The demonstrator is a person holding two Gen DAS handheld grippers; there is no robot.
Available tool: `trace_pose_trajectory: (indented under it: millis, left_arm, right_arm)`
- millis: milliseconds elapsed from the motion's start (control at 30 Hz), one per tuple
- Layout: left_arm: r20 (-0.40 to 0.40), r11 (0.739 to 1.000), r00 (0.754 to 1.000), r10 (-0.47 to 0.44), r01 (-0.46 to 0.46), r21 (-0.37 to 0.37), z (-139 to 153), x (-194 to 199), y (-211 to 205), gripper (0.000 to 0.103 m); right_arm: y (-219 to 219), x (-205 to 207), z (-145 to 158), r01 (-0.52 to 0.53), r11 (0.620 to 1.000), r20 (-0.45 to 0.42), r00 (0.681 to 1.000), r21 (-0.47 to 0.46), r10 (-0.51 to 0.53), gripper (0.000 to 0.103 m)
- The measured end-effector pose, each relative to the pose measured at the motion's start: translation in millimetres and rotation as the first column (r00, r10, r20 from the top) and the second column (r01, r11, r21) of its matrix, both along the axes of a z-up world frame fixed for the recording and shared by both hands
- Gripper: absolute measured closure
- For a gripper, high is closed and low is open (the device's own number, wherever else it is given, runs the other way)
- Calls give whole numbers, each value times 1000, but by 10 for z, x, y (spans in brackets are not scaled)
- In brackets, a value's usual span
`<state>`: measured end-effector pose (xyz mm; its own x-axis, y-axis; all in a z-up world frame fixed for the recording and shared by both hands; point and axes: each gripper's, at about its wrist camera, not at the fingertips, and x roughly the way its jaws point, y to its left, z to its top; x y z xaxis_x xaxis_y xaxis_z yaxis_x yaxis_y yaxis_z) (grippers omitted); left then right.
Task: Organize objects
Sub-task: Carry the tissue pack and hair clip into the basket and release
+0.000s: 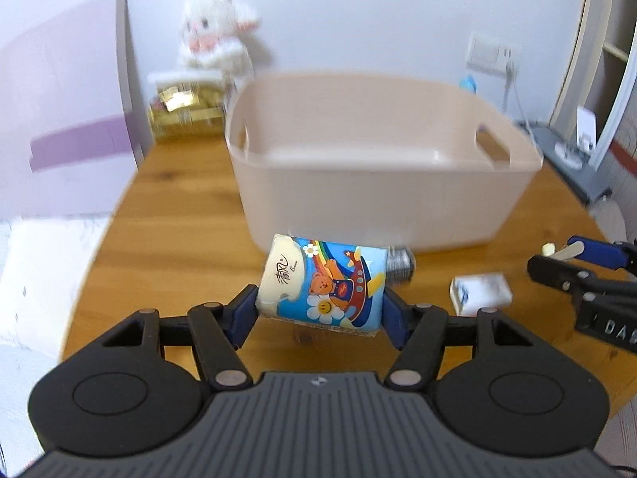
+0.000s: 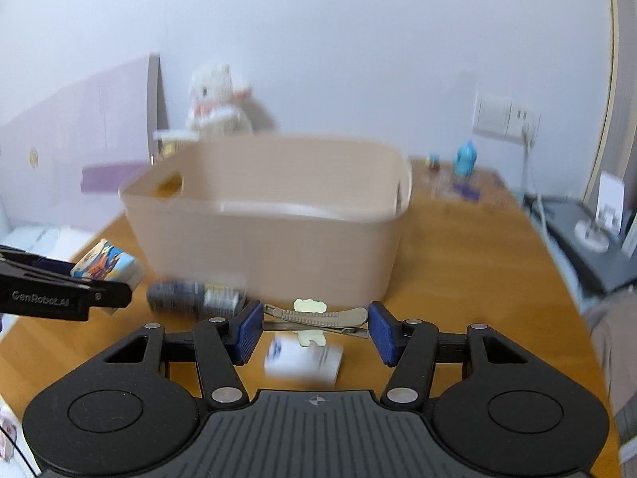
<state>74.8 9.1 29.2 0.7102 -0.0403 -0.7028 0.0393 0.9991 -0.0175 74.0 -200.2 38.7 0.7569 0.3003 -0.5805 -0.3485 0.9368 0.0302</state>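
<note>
We had the left gripper point(image 1: 320, 304) clamped on tissue pack point(image 1: 322, 281), right gripper point(image 2: 314, 328) on hair clip point(image 2: 318, 316); bin point(image 1: 358, 167) looked empty, eraser point(image 1: 479, 292) & battery point(image 2: 195, 296) left on surface point(image 1: 171, 231).

left gripper point(image 2: 59, 298): "GenRobot.AI" | right gripper point(image 1: 609, 328): "DAS", cut off | tissue pack point(image 1: 322, 285): Chinese brand characters

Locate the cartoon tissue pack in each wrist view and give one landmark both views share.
Left wrist view: the cartoon tissue pack sits low in the centre, clamped between the left gripper fingers, in front of the beige bin.
Right wrist view: the pack is at the far left edge, held at the tip of the left gripper, left of the bin.
Shared landmark: the white plush toy behind the bin.
</note>
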Motion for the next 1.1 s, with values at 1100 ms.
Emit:
trace_pose_trajectory:
  millis: [1100]
  left_arm:
    - [0, 994, 1000, 17, -17, 109, -46, 1319, -209, 32]
  right_arm:
    - [478, 1241, -60, 47, 989, 10, 999, -137, -46, 24]
